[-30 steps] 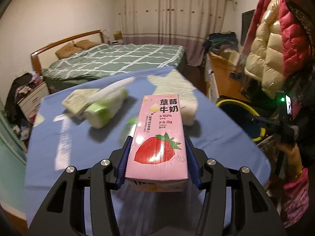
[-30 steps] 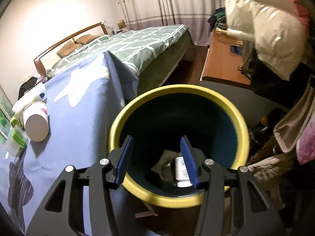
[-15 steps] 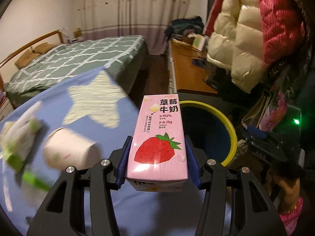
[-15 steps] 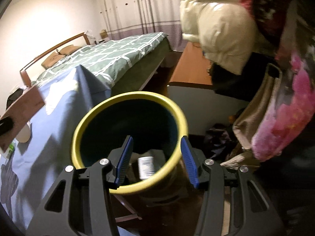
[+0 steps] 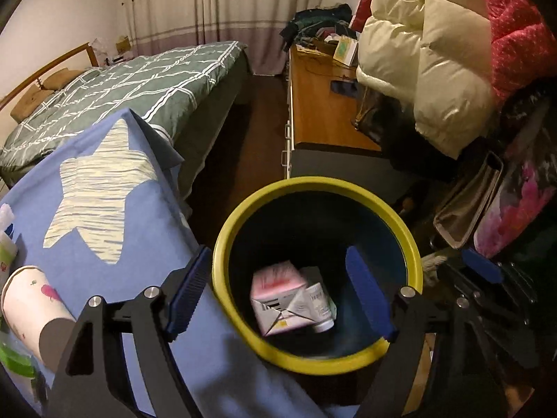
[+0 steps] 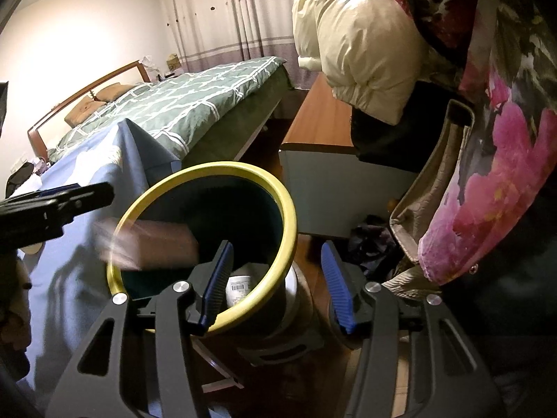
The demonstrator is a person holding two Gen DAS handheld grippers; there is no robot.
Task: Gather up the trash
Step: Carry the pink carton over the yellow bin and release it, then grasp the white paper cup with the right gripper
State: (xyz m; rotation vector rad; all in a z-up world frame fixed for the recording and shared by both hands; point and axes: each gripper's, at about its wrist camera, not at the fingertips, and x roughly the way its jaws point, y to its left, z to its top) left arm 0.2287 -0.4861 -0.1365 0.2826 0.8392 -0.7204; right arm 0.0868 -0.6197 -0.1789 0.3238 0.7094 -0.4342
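The yellow-rimmed dark bin [image 5: 315, 358] stands beside the blue-clothed table [image 5: 146, 237]. The pink strawberry milk carton [image 5: 278, 296] is inside the bin, blurred, among other trash; in the right wrist view it shows as a pink blur [image 6: 149, 244] at the bin's mouth [image 6: 278, 250]. My left gripper [image 5: 275, 296] is open and empty above the bin; it shows in the right wrist view [image 6: 55, 205] at left. My right gripper [image 6: 275, 282] is open and empty, its left finger over the bin's near rim.
A white paper cup [image 5: 31, 306] lies on the table at left with green wrappers [image 5: 14, 355]. A bed [image 5: 115, 94], a wooden desk [image 5: 320, 111], hanging puffer jackets [image 5: 435, 52] and bags [image 6: 487, 191] crowd the bin's surroundings.
My left gripper swung right from the table to over the bin, opened, and let the milk carton drop in. My right gripper shifted right along the bin's rim.
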